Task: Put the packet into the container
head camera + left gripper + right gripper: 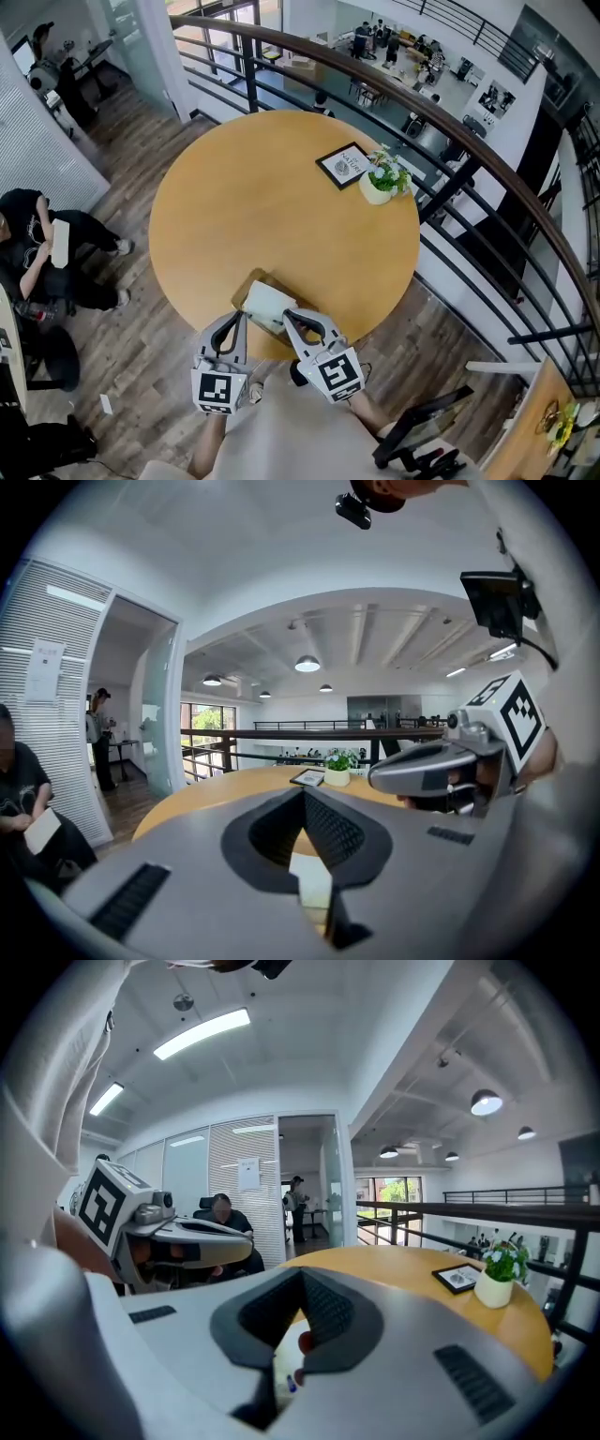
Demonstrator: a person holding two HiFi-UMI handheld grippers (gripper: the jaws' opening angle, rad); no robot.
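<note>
A white packet (269,304) lies on a shallow brown container (251,284) at the near edge of the round wooden table (253,206); whether it rests fully inside I cannot tell. My left gripper (241,317) hovers just short of the packet's left side, jaws shut and empty. To its right, my right gripper (287,318) is shut too, with its tips at the packet's near edge. Below the closed left gripper (305,794) a strip of the packet (315,885) shows. The right gripper (302,1277) shows the packet (286,1368) the same way, with red and blue print.
A small potted plant (381,184) and a framed picture (343,165) stand at the table's far right. A dark railing (441,131) curves behind the table above a lower floor. A person in black (37,246) sits at the left on the wooden floor.
</note>
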